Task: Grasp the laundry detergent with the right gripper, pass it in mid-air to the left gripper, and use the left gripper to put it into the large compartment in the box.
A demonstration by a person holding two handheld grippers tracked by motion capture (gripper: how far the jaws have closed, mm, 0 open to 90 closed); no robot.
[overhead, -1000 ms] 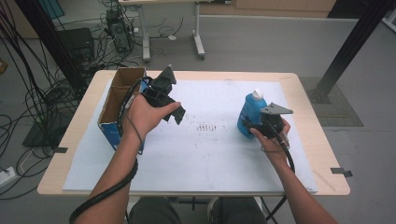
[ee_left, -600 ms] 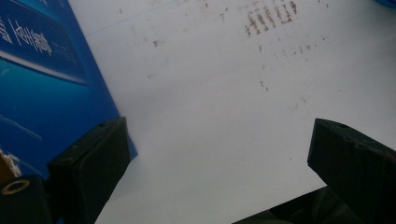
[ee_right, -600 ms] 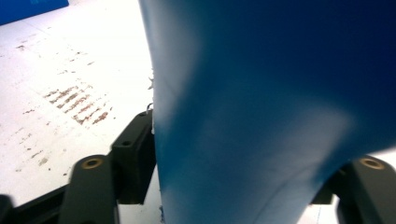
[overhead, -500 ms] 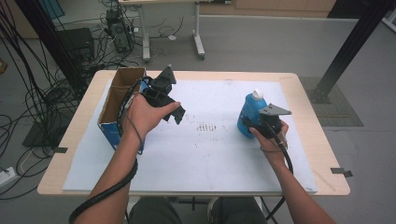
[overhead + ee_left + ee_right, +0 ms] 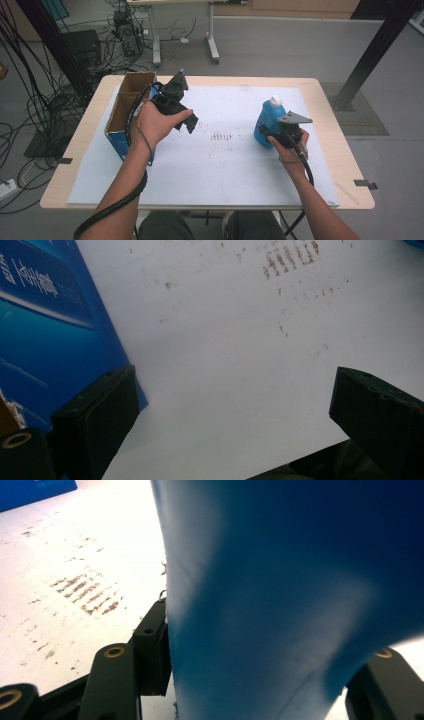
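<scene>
A wooden desk (image 5: 330, 90) is covered by a white sheet (image 5: 220, 165), which is marked near its middle by a patch of brownish stains (image 5: 218, 135). At the left edge of the sheet an open blue cardboard box (image 5: 121, 116) is seen, its top flaps raised and its inside bare as far as can be made out. A blue bottle (image 5: 268, 121) with a white cap (image 5: 275, 100) stands upright toward the right side of the sheet, well apart from the box. The left gripper (image 5: 186, 120) is held in the air just beside the box, its jaws spread wide with nothing between them; in the left gripper view the sheet and the blue box wall (image 5: 45, 330) are seen past the jaws. The right gripper (image 5: 260, 680) has just been closing, and its jaws are now pressed on the lower body of the bottle from both sides, as the right gripper view shows. The step in hand is judged to be the grasp before a lift, probably toward the box. It is done well if the squeeze is kept firm but not crushing, since the plastic wall is likely to give, and if the bottle is raised straight up and kept upright so that it is not tipped.
</scene>
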